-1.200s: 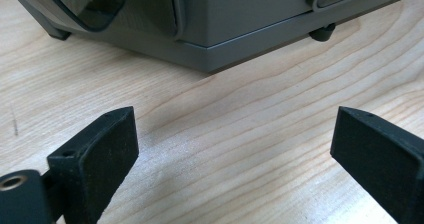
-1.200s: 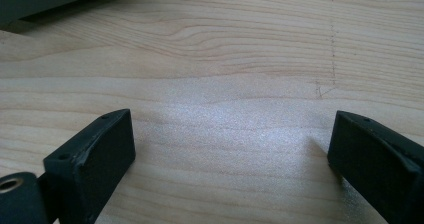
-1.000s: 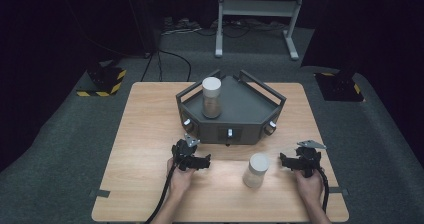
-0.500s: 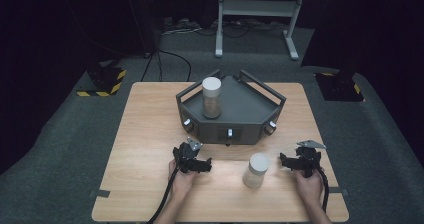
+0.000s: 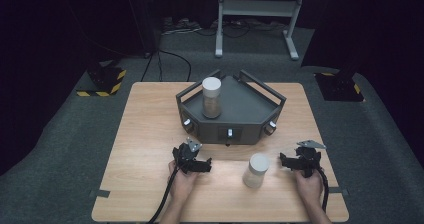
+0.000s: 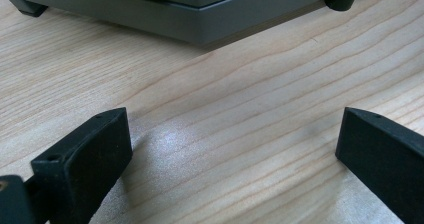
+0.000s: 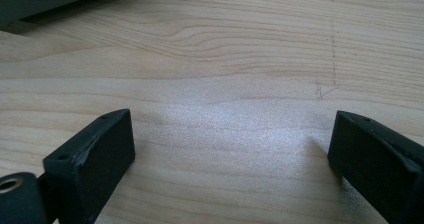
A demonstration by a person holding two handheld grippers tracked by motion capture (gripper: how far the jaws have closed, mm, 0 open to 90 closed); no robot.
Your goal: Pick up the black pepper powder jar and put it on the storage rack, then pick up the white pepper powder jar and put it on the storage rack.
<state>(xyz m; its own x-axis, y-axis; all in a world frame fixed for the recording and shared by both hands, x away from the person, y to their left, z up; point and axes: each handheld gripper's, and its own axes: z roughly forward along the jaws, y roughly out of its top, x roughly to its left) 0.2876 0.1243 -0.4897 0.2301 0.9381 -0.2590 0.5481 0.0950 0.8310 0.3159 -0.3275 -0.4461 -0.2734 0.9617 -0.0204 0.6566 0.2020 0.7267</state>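
Currently both the left gripper (image 5: 202,165) and right gripper (image 5: 286,161) rest on the table (image 5: 150,134) with jaws apart and empty, the left's having just been opening; I judge the near jar (image 5: 256,170) is next, best squared up and clamped mid-body.

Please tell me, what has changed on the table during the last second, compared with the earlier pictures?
Very little. The left gripper has just been opening its jaws, with only bare table between them. The right gripper stayed open and in place. The jar between the hands and the jar on the grey tray did not move.
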